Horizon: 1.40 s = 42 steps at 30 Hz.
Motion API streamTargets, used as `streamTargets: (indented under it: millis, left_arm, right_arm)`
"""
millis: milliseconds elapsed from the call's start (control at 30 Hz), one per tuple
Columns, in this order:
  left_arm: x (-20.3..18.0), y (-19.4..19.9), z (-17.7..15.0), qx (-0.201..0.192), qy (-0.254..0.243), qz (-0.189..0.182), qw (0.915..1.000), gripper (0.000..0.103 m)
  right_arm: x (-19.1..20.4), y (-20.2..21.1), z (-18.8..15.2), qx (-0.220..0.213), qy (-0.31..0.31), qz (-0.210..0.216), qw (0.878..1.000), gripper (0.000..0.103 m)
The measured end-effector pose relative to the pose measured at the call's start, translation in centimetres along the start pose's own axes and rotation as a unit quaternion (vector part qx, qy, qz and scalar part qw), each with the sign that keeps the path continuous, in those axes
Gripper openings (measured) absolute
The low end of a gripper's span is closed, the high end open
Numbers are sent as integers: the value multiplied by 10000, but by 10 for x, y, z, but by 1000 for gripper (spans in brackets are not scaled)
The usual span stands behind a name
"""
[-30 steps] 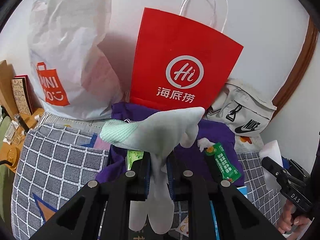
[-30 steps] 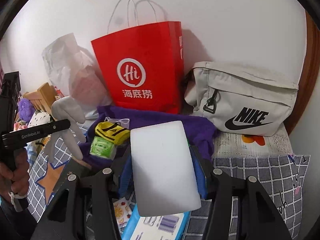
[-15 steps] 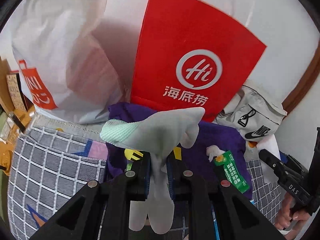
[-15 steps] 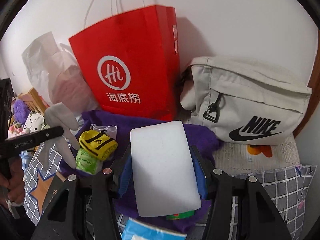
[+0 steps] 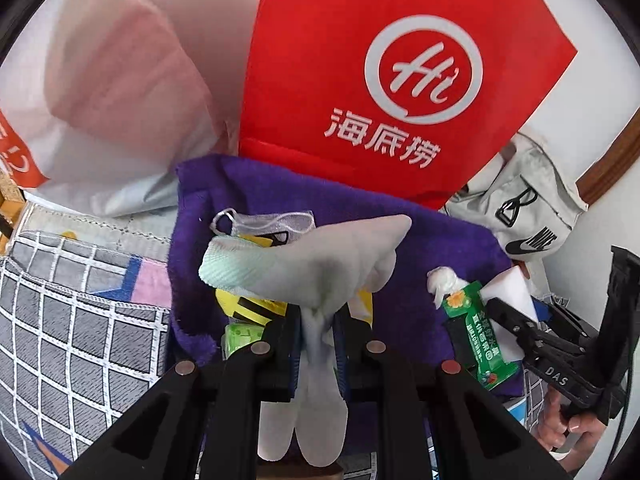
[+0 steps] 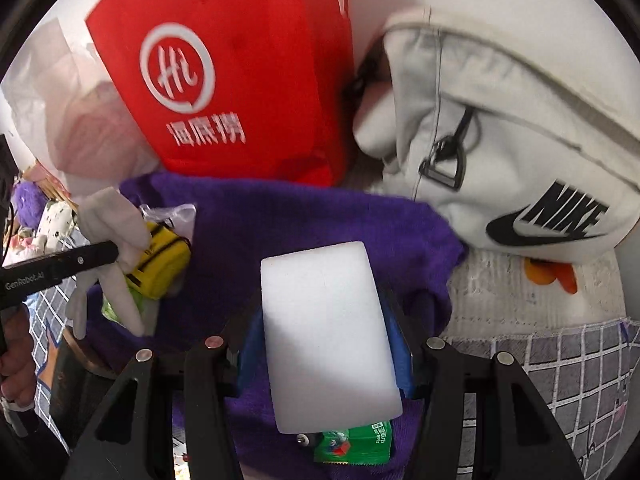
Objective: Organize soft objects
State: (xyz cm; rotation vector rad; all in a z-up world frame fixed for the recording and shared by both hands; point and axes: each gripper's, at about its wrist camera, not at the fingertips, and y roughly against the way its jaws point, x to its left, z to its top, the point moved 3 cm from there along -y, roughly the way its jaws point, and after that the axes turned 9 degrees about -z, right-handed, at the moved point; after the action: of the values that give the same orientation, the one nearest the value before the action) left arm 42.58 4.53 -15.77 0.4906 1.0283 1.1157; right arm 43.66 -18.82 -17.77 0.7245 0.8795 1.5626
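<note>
My left gripper [image 5: 318, 320] is shut on a pair of pale mint-and-white socks [image 5: 308, 264] and holds them over a purple towel [image 5: 436, 252]. The socks also show in the right wrist view [image 6: 116, 224]. My right gripper [image 6: 324, 320] is shut on a white sponge block [image 6: 328, 336] above the same purple towel [image 6: 304, 216]. The sponge [image 5: 510, 292] and right gripper show at the right of the left wrist view. On the towel lie a yellow-and-black pouch [image 6: 164, 256] and a green tissue pack [image 5: 476, 336].
A red paper bag [image 5: 384, 76] stands against the wall behind the towel. A white plastic bag [image 5: 104, 92] is to its left, a beige Nike bag [image 6: 520, 148] to its right. A grey checked cloth [image 5: 68, 328] covers the surface.
Both grippers have moved forward toward the purple towel and the red bag, which now look larger. Both keep their hold on the socks and the sponge.
</note>
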Motion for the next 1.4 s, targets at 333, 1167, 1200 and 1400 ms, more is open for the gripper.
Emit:
streamTargets:
  millis: [333,1167,1200,1400]
  left_arm:
    - [7,-9,-2,117,62,26,9999,16]
    - [-23,33,1,-328,-439,264,9982,69]
    - [-25,36,0,-347,-488,352,9976,69]
    - [-25,64,-14,-425,-582,533,9960,69]
  right_arm:
    - [0,-23,-7,389,100,-36,9992,54]
    - [5,60,6,-473,-33,378,9982,84]
    - [5,65,3,-459,-2,403,9981,84]
    - [15,78,-32,-349,72,491,9982,77]
